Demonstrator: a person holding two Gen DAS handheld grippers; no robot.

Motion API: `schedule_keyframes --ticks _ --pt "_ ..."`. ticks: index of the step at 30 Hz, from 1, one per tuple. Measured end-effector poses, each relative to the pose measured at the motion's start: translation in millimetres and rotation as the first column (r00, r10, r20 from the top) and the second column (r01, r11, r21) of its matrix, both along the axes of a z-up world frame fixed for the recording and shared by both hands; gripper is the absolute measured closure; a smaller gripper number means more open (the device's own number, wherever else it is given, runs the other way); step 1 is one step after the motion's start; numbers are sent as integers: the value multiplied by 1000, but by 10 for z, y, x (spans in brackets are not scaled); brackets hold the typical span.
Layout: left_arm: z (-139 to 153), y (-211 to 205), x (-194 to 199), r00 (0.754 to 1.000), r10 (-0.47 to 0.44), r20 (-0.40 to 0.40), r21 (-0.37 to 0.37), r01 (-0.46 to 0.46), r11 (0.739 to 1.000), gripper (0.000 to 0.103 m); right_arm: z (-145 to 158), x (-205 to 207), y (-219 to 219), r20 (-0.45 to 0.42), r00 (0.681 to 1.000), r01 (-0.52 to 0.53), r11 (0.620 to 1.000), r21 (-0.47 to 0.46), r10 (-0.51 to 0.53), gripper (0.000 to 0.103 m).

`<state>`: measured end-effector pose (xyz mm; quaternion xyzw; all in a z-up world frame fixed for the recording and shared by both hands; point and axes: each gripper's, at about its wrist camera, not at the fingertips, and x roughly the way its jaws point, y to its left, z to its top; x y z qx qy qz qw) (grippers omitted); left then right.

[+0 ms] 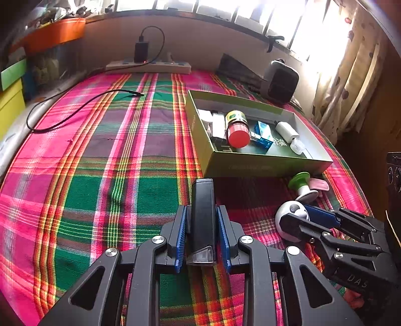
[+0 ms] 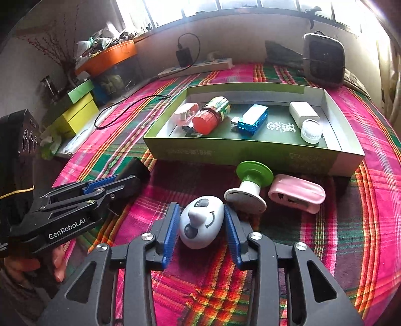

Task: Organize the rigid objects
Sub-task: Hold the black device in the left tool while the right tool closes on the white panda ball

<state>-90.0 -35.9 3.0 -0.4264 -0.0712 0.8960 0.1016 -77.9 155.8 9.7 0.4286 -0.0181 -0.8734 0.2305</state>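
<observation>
Bright windows point(image 2: 225, 7) backlight a plaid-covered bed point(image 1: 100, 163), patterned curtain point(image 1: 351, 75) at its right.

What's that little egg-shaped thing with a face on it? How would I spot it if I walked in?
Find the shallow green box on the plaid cloth. In front of it lie a green-topped spool and a pink case; just nearer, between the blue pads of the right tongs, sits the white egg-shaped toy. Only it has grey eyes, a nose and a smile.

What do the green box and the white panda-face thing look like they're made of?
Green box: likely matte cardboard, with thin folded walls and printed lettering. Panda-face thing: probably hard plastic, smooth with a soft sheen, its face markings look painted or moulded.
</observation>
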Motion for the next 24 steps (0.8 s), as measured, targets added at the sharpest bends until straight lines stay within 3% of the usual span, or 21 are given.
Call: schedule_keyframes --ticks 24 --pt "2 4 -11 1000 -16 -1 7 16 1000 80 64 75 -29 -46 999 4 1000 10 -3 75"
